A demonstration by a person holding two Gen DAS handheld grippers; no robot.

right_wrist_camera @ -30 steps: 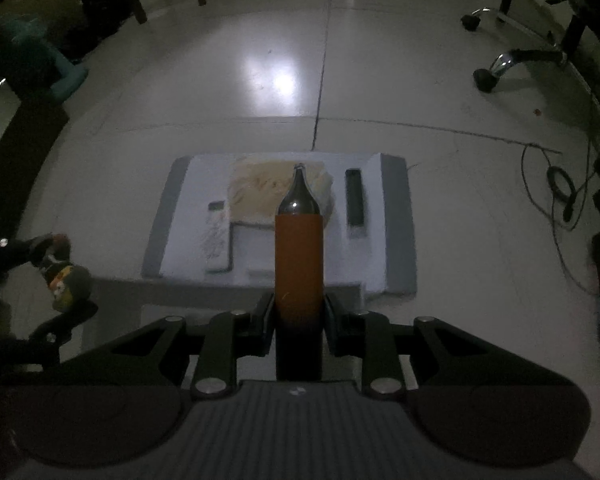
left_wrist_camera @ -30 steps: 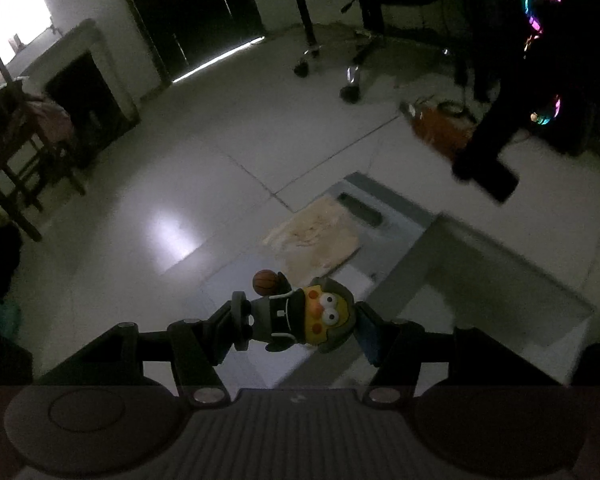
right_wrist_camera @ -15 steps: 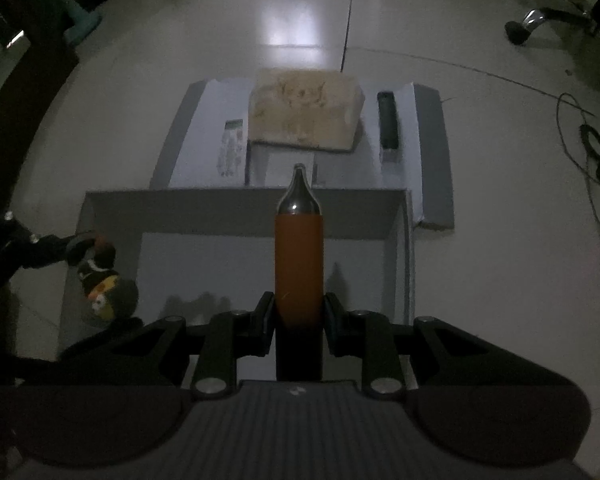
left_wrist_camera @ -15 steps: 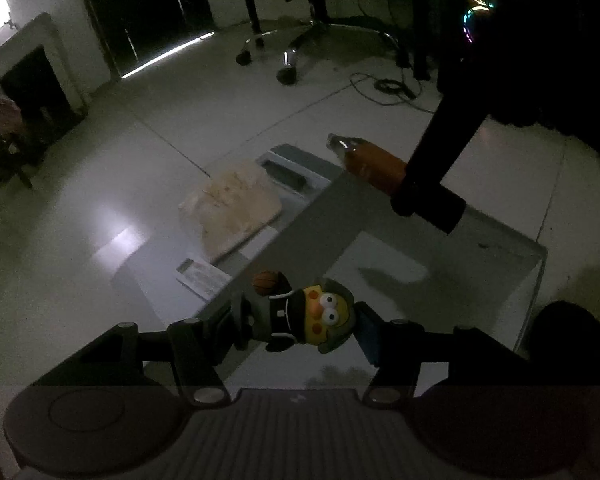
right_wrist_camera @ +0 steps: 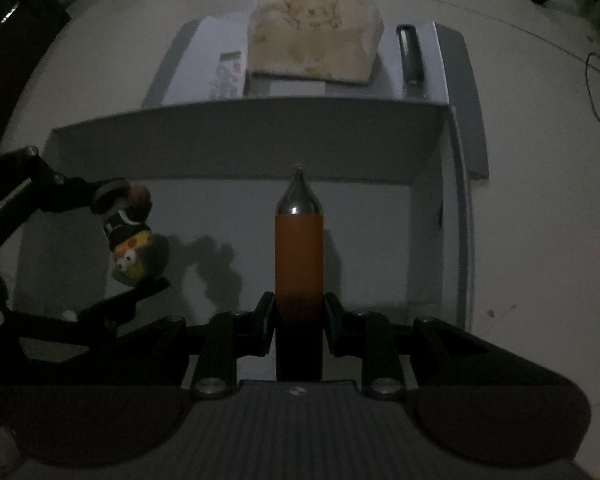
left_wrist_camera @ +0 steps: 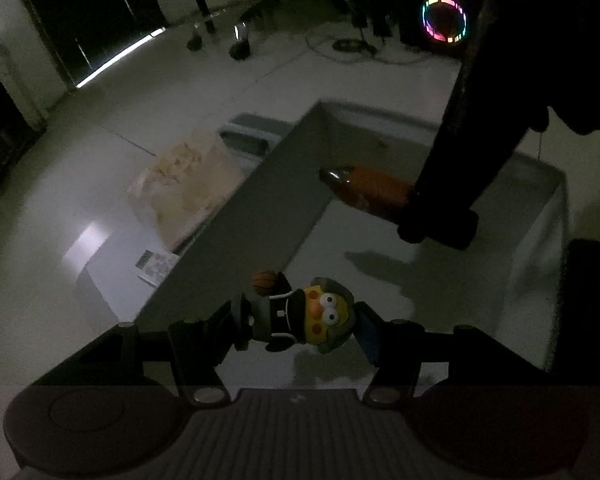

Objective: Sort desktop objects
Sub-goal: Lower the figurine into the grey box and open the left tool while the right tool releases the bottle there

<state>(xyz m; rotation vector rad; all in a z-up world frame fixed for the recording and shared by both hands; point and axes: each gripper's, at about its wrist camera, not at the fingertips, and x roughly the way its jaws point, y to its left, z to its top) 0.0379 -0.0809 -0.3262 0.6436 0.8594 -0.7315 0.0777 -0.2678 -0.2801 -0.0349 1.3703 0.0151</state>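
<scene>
Your left gripper [left_wrist_camera: 300,320] is clamped on a small cartoon figurine [left_wrist_camera: 308,316], a yellow-faced toy with big eyes, a dark jersey and a little basketball raised beside its head. It lies sideways across the gap, pinched between the two fingers, head toward the right finger. From the right wrist camera you can see that same gripper [right_wrist_camera: 128,252] low on the left, holding the figurine [right_wrist_camera: 134,240] above the floor of the box.

Your right gripper [right_wrist_camera: 299,312] is closed on an orange bottle [right_wrist_camera: 299,256] with a pointed silver cap. The fingers press its lower body from both sides, and the cap points straight ahead, away from you. In the left wrist view the bottle [left_wrist_camera: 370,192] hangs tilted ahead and to the right of your left claw, over the inside of the box.

Both claws are over an open grey box [right_wrist_camera: 236,128] with a pale floor and upright walls. Past its far wall, ahead of the right gripper, sits a flat grey lid or tray [right_wrist_camera: 456,60]. On it lie a beige cloth with line drawings [right_wrist_camera: 312,36], a white remote control [right_wrist_camera: 226,74] left of the cloth, and a dark slim remote [right_wrist_camera: 410,56] right of it.
</scene>
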